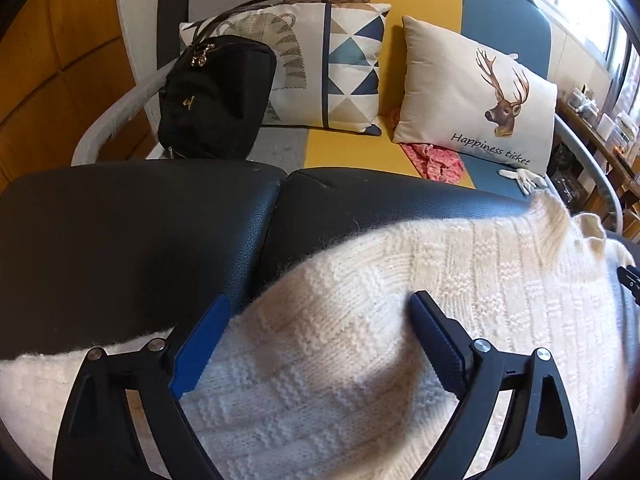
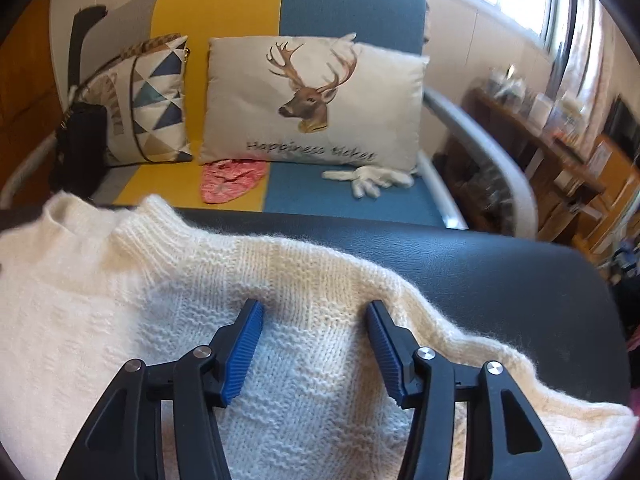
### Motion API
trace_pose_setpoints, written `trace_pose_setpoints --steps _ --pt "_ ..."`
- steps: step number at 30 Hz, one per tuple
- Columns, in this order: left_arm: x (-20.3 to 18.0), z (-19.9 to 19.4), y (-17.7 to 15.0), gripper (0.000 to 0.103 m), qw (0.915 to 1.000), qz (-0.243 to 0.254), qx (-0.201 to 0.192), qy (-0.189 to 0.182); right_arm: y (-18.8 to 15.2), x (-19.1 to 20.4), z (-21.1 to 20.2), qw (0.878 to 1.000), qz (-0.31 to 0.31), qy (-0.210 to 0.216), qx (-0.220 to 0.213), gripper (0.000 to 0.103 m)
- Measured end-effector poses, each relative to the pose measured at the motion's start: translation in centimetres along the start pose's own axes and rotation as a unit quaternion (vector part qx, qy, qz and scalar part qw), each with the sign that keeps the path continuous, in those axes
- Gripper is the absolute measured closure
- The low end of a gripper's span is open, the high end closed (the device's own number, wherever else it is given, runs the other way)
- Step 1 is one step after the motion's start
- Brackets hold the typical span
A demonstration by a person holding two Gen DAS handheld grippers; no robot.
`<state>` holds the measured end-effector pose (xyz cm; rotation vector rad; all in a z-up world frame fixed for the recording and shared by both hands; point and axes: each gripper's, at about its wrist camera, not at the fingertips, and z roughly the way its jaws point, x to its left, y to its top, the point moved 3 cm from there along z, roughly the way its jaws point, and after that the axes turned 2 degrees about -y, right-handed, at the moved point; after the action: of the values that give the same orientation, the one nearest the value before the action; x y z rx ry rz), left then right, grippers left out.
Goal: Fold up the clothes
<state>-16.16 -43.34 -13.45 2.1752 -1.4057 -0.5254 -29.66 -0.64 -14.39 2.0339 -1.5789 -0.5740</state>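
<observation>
a: fig. 1, left to right. where is the garment lying?

b: a cream knitted sweater (image 1: 400, 300) is lying spread over a black leather surface (image 1: 140, 232), its ribbed collar (image 2: 132, 236) pointing toward the sofa (image 2: 340, 196) with the deer cushion (image 2: 312, 100).

a: what is the left gripper (image 1: 320, 306) doing?

b: it is hovering over the sweater's left shoulder slope, fingers spread wide. the left blue pad (image 1: 200, 348) is sitting at the knit's edge where it meets bare leather, the other is resting over the knit. nothing is being pinched.

a: and the right gripper (image 2: 316, 312)?

b: its fingers are standing partly apart over the right shoulder, just below the collar. flat knit is lying between the pads (image 2: 244, 344); no fold is being squeezed, as far as the view is showing.

a: which relation is governing the next move?

b: probably this: the sweater's long axis is running from the collar back toward the person, so each gripper is sitting nearest its own shoulder edge, which lies just outward of the fingers.
</observation>
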Motion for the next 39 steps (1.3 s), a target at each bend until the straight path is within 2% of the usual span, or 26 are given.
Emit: trace_pose_setpoints --steps 1,3,6,11,14,16,20,22,23,25,28,32,35,39 --pt "0.1 -0.9 0.1 0.015 0.9999 -0.007 -0.010 -0.001 0.1 -0.4 -0.7 1.000 0.014 0.017 0.003 0.052" --pt "0.3 -3.1 -0.2 0.015 0.9990 -0.020 -0.038 -0.012 -0.1 -0.3 -3.4 0.998 0.024 0.046 -0.022 0.051" --pt "-0.4 -6.7 -1.7 0.015 0.9972 -0.016 -0.067 -0.030 -1.9 1.0 -7.5 0.997 -0.004 0.064 -0.038 0.050" --pt "-3.3 -9.0 -7.5 0.015 0.9971 0.039 -0.051 -0.041 -7.4 3.3 -8.8 0.998 -0.026 0.055 0.016 0.050" --pt "-4.3 -8.9 -10.6 0.015 0.9971 0.052 -0.033 -0.045 -10.3 4.0 -8.6 0.998 -0.021 0.057 0.035 0.050" --pt "-4.1 -8.4 -11.9 0.015 0.9980 0.050 -0.019 -0.035 -11.7 4.3 -8.3 0.998 -0.027 0.048 0.039 0.050" --pt "-2.0 -7.9 -12.7 0.015 0.9996 0.025 -0.010 0.002 -13.4 3.9 -8.4 0.998 -0.058 0.005 0.024 0.048" --pt "-0.8 -7.7 -13.0 0.014 0.9999 0.006 -0.005 -0.009 -13.6 2.6 -8.6 0.998 -0.053 -0.015 0.020 0.042" --pt "-0.6 -7.7 -13.2 0.013 0.9999 0.004 -0.004 -0.011 -13.9 1.9 -8.6 0.999 -0.040 -0.009 0.014 0.038" --pt "-0.9 -7.5 -13.4 0.012 0.9999 0.016 -0.003 0.002 -14.0 0.8 -8.6 1.000 -0.019 0.002 0.007 0.037" --pt "-1.0 -7.4 -13.4 0.010 0.9998 0.020 -0.001 0.006 -13.8 1.3 -8.6 0.999 -0.035 -0.019 0.004 0.035" --pt "-0.5 -8.8 -13.3 0.011 0.9998 0.013 -0.006 -0.012 -12.7 0.8 -9.1 1.000 -0.010 0.013 0.018 0.038" --pt "-0.9 -11.7 -14.8 0.011 0.9989 0.017 -0.029 -0.033 -13.0 0.6 -12.6 0.998 0.033 0.056 0.000 0.038" --pt "-2.6 -14.0 -18.7 0.011 0.9975 0.051 -0.018 -0.046 -16.2 3.7 -15.7 0.997 -0.014 0.075 0.033 0.038"
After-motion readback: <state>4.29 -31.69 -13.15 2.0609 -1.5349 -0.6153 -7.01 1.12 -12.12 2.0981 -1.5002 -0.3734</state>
